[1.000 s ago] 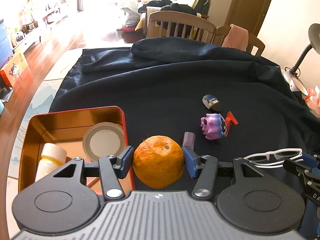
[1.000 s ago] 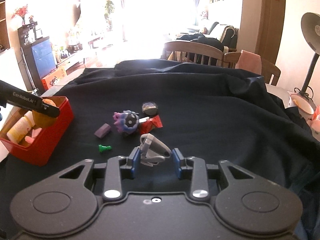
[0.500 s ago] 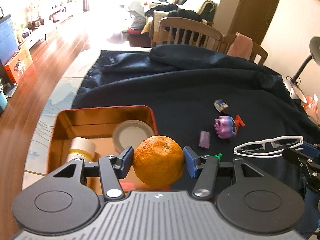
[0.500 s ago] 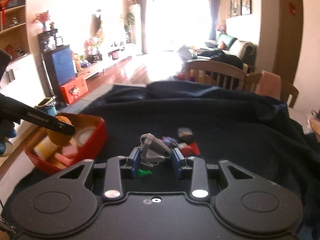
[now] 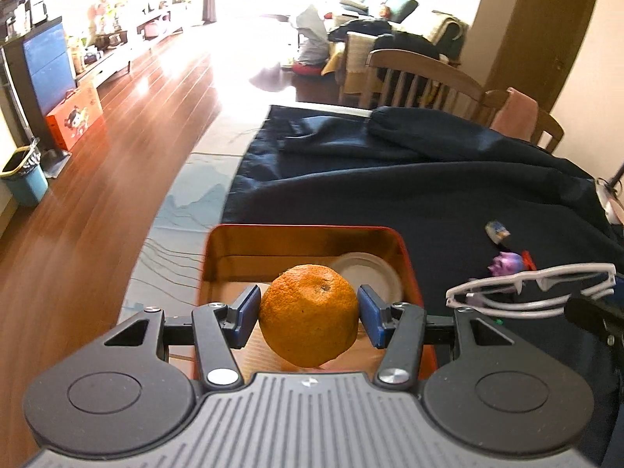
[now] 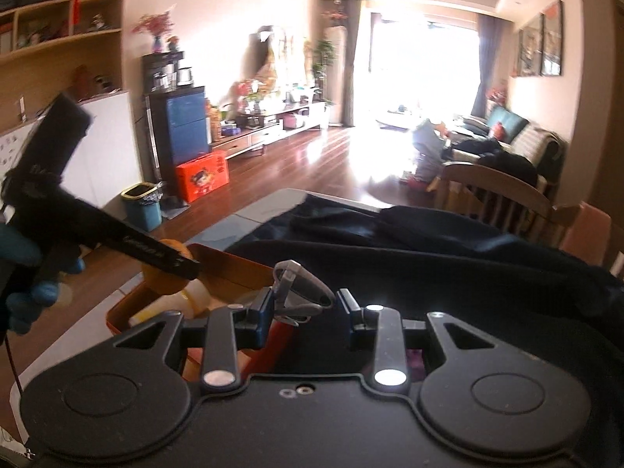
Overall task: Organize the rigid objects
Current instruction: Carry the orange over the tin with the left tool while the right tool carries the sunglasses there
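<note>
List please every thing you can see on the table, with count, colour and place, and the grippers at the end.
orange: 1, orange, held above the tin
tin: 1, red, table's left edge
round lid: 1, pale, inside the tin
glasses: 1, white, in the right gripper
purple toy: 1, purple, on the cloth
cloth: 1, dark blue, covering the table
left gripper: shut on the orange
right gripper: shut on the glasses

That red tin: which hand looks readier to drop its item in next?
Left, probably. The left tongs hold the orange directly over the red tin; the right tongs, carrying white glasses, sit beside it.
</note>
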### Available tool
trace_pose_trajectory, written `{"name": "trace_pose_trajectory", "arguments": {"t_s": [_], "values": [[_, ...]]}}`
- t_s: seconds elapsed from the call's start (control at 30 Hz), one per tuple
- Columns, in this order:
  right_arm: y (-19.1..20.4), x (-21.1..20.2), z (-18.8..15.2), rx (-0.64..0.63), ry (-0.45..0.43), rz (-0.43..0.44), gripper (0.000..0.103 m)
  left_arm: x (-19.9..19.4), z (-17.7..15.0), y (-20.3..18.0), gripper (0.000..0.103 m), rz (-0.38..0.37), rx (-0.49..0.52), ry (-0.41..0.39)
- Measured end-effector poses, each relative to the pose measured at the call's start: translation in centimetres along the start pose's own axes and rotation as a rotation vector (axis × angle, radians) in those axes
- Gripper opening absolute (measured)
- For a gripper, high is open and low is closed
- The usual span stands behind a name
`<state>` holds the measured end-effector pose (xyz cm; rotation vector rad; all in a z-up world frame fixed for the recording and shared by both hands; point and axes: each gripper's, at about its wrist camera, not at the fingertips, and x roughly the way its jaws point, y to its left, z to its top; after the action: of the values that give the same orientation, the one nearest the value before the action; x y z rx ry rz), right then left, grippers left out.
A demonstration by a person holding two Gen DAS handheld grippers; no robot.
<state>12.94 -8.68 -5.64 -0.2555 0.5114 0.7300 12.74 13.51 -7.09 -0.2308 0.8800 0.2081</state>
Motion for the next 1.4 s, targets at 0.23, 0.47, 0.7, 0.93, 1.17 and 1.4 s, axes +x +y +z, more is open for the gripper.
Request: {"name": "trace_pose_trajectory", "arguments": {"t_s": [0.23, 0.47, 0.7, 0.93, 1.17, 1.4], "values": [[3.4, 2.9, 0.6, -0.081, 0.028, 0.042, 0.033, 1.6, 1.3, 2.3, 0.054, 0.015, -0.012, 0.002], [5.6, 5.7, 0.6, -0.138, 0.043, 0.055, 0.033, 3.8, 2.4, 2.9, 0.054, 0.029, 0.013, 0.001], [6.9, 7.5, -0.3, -0.206, 0.058, 0.051, 0.033, 6.3, 2.8, 3.1, 0.054, 0.06, 0.058, 0.019], [7.4, 8.9, -1.2, -0.277, 0.069, 0.04, 0.033, 7.7, 3.0, 3.3, 0.054, 0.079, 0.075, 0.021], [8.3, 9.3, -2.5, -0.315, 0.126, 0.054, 0.034, 8.7, 3.0, 2.9, 0.054, 0.063, 0.091, 0.038], [8.5, 9.9, -2.6, -0.301, 0.192, 0.054, 0.034, 9.6, 2.9, 2.9, 0.054, 0.056, 0.083, 0.064]]}}
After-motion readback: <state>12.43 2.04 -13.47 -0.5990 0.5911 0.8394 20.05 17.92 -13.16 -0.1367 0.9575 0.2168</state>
